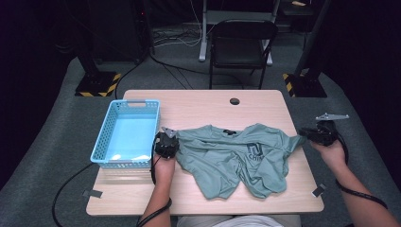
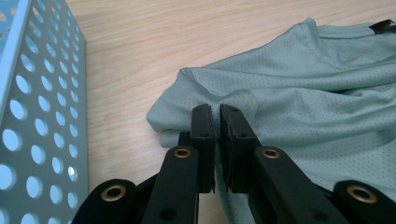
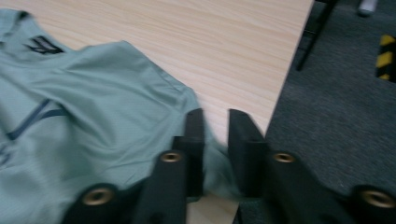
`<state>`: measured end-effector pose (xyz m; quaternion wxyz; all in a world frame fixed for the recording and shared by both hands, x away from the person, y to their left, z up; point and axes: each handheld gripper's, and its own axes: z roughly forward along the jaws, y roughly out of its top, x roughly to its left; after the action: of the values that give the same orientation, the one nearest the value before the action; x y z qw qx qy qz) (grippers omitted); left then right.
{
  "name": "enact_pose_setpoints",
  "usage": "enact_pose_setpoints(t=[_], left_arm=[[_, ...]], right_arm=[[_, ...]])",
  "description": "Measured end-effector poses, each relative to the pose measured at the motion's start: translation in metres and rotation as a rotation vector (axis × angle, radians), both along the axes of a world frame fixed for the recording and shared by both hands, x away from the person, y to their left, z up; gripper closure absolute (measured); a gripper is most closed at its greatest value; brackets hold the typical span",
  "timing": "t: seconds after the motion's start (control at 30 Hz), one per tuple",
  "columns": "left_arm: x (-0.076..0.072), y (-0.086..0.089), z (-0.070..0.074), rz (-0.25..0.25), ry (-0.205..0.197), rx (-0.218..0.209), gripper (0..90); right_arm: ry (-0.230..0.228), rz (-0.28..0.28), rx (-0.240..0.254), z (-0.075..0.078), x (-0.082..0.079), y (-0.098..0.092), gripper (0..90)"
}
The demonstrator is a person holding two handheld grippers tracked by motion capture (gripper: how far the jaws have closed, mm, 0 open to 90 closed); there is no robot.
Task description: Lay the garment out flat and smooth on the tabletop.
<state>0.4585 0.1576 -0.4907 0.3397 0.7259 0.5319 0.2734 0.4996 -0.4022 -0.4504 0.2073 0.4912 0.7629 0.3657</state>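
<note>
Pale wooden table [image 1: 198, 106]: your left gripper [image 2: 217, 122] pinches the crumpled sage-green mesh T-shirt [image 1: 231, 156], right gripper [image 3: 215, 125] parted around its edge; spreading step, next likely re-grip.
</note>
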Motion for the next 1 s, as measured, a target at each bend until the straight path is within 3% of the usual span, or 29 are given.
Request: enact_pose_setpoints(t=[0.13, 0.27, 0.37, 0.63, 0.73, 0.8, 0.93, 0.97, 1.0], left_arm=[[-0.001, 0.0, 0.002, 0.002, -0.012, -0.01, 83.8], [-0.001, 0.001, 0.003, -0.006, -0.015, -0.024, 83.8], [-0.001, 0.002, 0.006, -0.004, -0.021, -0.03, 83.9], [-0.003, 0.003, 0.026, -0.017, -0.069, -0.089, 84.1], [-0.004, -0.014, 0.035, -0.1, -0.068, -0.139, 84.1], [-0.007, -0.036, 0.042, -0.218, -0.075, -0.155, 84.1], [-0.018, -0.095, 0.052, -0.459, -0.089, -0.14, 84.0], [-0.02, -0.107, 0.054, -0.496, -0.097, -0.133, 82.8], [-0.021, -0.115, 0.056, -0.503, -0.106, -0.116, 75.3]], right_arm=[[-0.006, 0.022, -0.003, -0.007, -0.005, 0.011, 60.9], [0.066, 0.132, 0.011, -0.025, -0.012, 0.031, 57.5], [0.094, 0.184, -0.038, -0.043, -0.015, 0.046, 57.3], [0.129, 0.178, -0.06, -0.056, -0.015, 0.052, 57.7], [0.124, 0.17, -0.068, -0.056, -0.017, 0.053, 57.8], [0.121, 0.165, -0.067, -0.056, -0.018, 0.054, 57.8], [0.122, 0.16, -0.042, -0.058, -0.017, 0.051, 57.7], [0.12, 0.16, -0.042, -0.058, -0.017, 0.051, 57.7], [0.118, 0.16, -0.044, -0.058, -0.017, 0.051, 57.7]])
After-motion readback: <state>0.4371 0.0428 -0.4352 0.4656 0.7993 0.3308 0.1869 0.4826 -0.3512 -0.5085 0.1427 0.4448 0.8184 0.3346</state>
